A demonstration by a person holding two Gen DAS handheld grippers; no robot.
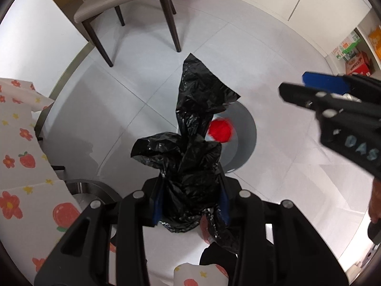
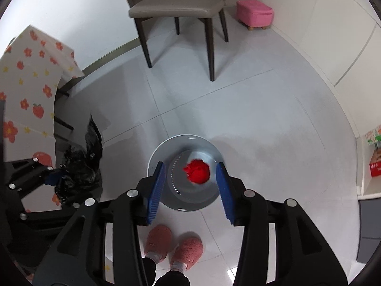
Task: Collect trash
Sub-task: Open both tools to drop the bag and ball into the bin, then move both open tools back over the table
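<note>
Left claw (image 1: 190, 205) around black bag (image 1: 190, 166)

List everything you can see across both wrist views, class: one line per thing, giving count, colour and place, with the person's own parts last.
Crumpled black plastic trash bag: one, black, clamped in the left gripper, beside the bin.
Round grey metal bin: one, grey, on the floor below the right gripper.
Crumpled red wad: one, red, inside the bin.
Beige padded chair: one, beige with dark legs, beyond the bin.
Pink cushioned footstool: one, pink, by the far wall.
Flower-and-strawberry cloth: one, white with red prints, at the left.
Cartons: several, red, orange, green, on shelves at the right.
Pink fuzzy slippers: two, on the person's feet.
Left gripper: black, blue pads, holding the bag.
Right gripper: black, blue pads, open, empty.
</note>
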